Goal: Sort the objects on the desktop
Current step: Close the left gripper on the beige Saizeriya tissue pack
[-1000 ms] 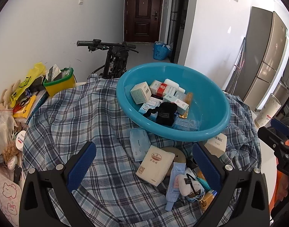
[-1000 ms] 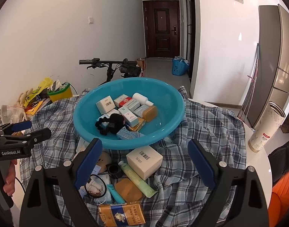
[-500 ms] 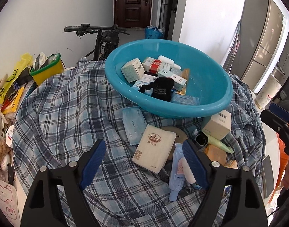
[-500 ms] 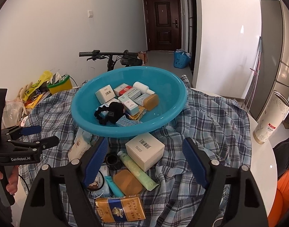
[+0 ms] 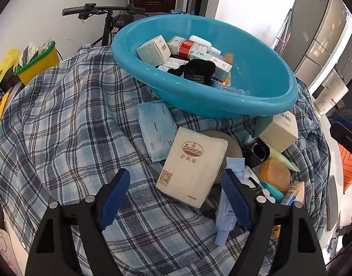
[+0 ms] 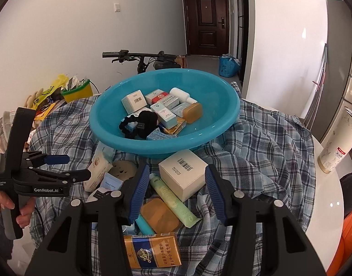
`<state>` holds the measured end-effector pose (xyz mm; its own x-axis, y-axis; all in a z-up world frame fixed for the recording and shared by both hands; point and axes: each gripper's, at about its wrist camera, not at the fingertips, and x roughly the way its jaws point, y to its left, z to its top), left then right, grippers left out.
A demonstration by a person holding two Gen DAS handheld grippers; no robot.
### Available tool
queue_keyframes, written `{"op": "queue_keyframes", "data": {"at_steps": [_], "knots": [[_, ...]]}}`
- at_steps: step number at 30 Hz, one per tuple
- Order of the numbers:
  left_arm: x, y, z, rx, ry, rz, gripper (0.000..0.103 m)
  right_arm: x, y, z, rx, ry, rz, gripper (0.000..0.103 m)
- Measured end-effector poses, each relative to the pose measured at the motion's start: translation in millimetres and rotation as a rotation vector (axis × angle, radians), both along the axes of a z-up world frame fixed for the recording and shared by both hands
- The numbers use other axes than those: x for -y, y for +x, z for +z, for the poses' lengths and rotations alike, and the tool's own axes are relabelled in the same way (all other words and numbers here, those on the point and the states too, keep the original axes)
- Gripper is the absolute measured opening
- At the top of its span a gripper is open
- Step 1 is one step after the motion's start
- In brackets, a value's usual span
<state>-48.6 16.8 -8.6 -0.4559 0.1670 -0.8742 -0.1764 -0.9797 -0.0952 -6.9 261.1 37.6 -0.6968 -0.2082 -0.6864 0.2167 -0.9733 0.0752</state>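
- We see the left tongs (image 5: 176, 191) with jaws spread and opening, above the plaid cloth (image 5: 67, 119); the lower corner of the cream napkin pack (image 5: 194, 165) lies between the blue pads, apparently untouched.
- The right tongs (image 6: 176, 191) have jaws closing around the white barcode box (image 6: 182, 174) and pale green tube (image 6: 173, 195); the pads stand just beside the box, and we cannot confirm that they press on it.
- The teal basin (image 6: 212, 92) sits on the cloth behind the loose pile. It holds several small cartons, a black hair tie, a white bottle and an amber soap-like block; items underneath are covered and unreadable.
- The loose pile sits in front of the basin: a blue wipes pack (image 5: 157, 128), a light blue tube (image 5: 228, 204) partly hidden behind the left tongs' right pad, an orange case (image 5: 276, 174), and a black cap (image 5: 260, 151) wedged under the box.
- A round tan item peeks from under the napkin pack; we cannot identify it.
- The gold-and-blue carton (image 6: 152, 250) lies nearest in the right wrist view, its left edge covered by the tongs' frame.
- The counter (image 6: 325, 207) shows white only at the right edge, where a patterned paper cup (image 6: 337, 145) stands; the rest is under cloth.
- A hand (image 6: 10, 207) grips the left tool's handle, cut off at the frame edge.
- Clutter at far left is too distorted to sort out.
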Motion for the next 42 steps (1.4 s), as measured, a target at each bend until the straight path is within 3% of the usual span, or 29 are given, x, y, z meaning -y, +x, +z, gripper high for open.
{"op": "queue_keyframes", "data": {"at_steps": [3,9,15,23,24,25,27,32,36,42], "knots": [[2.3,-9.1,-13.9,0.025,-0.006,0.02,0.084,-0.3,-2.6,-6.7,0.018,-0.003,-0.003,0.05],[1.5,-22.5,-25.0,0.063,0.08,-0.007,0.084,-4.8,-4.2,-12.2,0.034,0.021,-0.012,0.05],[-12.2,-25.0,-31.2,0.079,0.084,-0.076,0.084,-11.3,-9.1,-16.5,0.046,0.016,-0.033,0.05],[-10.1,-31.7,-34.0,0.086,0.112,-0.061,0.085,-8.6,-12.4,-22.8,0.065,0.012,-0.021,0.053],[-10.6,-31.4,-33.6,0.085,0.115,-0.064,0.082,-9.0,-12.3,-22.8,0.065,0.009,-0.022,0.055],[-10.7,-30.8,-32.7,0.087,0.126,-0.068,0.07,-9.6,-12.3,-22.9,0.065,0.007,-0.023,0.056],[-10.0,-29.8,-29.1,0.088,0.138,-0.062,0.057,-10.8,-12.3,-23.2,0.066,0.006,-0.029,0.056],[-1.5,-24.0,-16.5,0.025,0.085,0.012,0.052,-12.7,-12.1,-23.9,0.072,0.002,-0.035,0.061],[6.1,-13.3,-0.5,-0.02,0.088,0.039,0.052,-10.9,-11.7,-25.9,0.076,0.009,-0.027,0.072],[10.3,3.5,25.8,-0.164,-0.055,0.111,0.052,-3.6,-25.4,-40.8,0.103,0.043,-0.001,0.077]]}}
